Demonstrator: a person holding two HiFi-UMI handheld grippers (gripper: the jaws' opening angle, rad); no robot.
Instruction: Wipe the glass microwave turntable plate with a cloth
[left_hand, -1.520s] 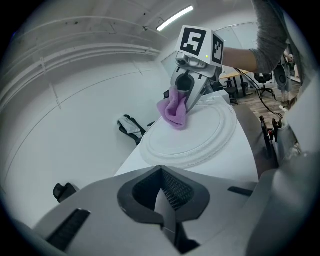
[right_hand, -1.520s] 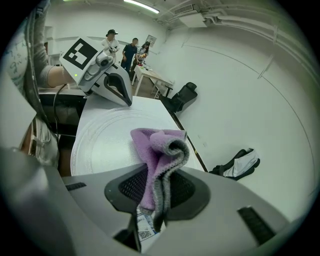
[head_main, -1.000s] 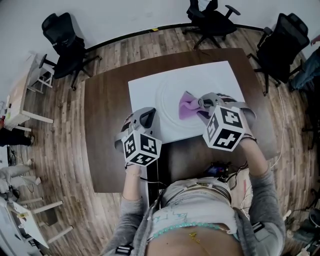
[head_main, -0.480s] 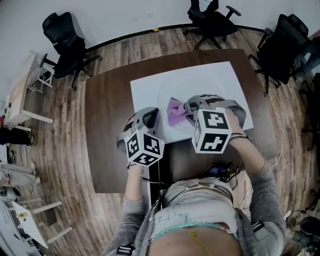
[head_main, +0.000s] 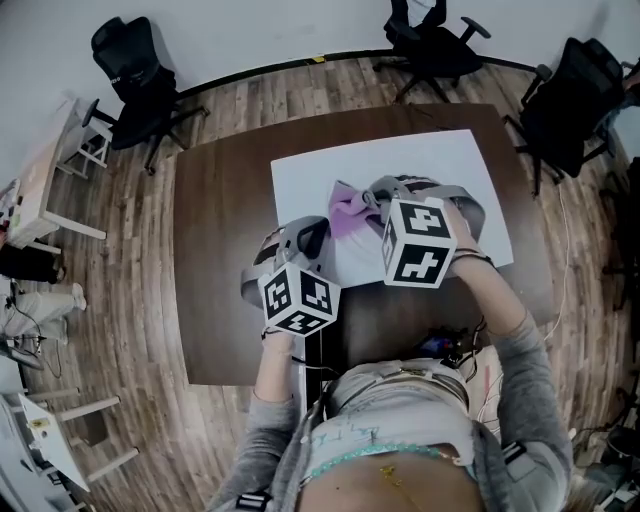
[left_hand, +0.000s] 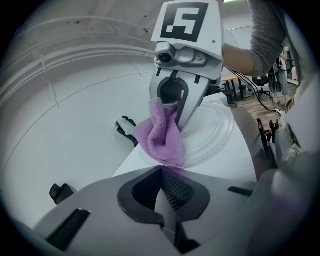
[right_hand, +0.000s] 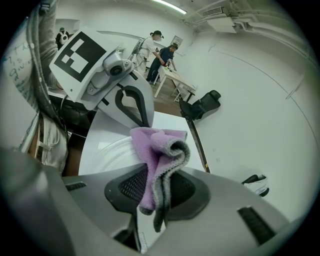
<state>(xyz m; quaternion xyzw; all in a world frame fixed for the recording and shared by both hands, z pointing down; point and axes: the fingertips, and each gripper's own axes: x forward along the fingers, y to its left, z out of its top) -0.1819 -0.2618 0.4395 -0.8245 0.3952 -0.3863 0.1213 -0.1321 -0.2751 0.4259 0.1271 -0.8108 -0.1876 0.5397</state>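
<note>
An office chair (head_main: 135, 70) stands beyond the desk's (head_main: 215, 260) left corner. The glass plate (left_hand: 212, 135) lies on a white sheet (head_main: 450, 160). My left gripper (head_main: 312, 232) sits at the plate's rim, jaws together. My right gripper (head_main: 378, 203) has its jaws clamped on the purple cloth (head_main: 347, 210), which hangs onto the plate.
</note>
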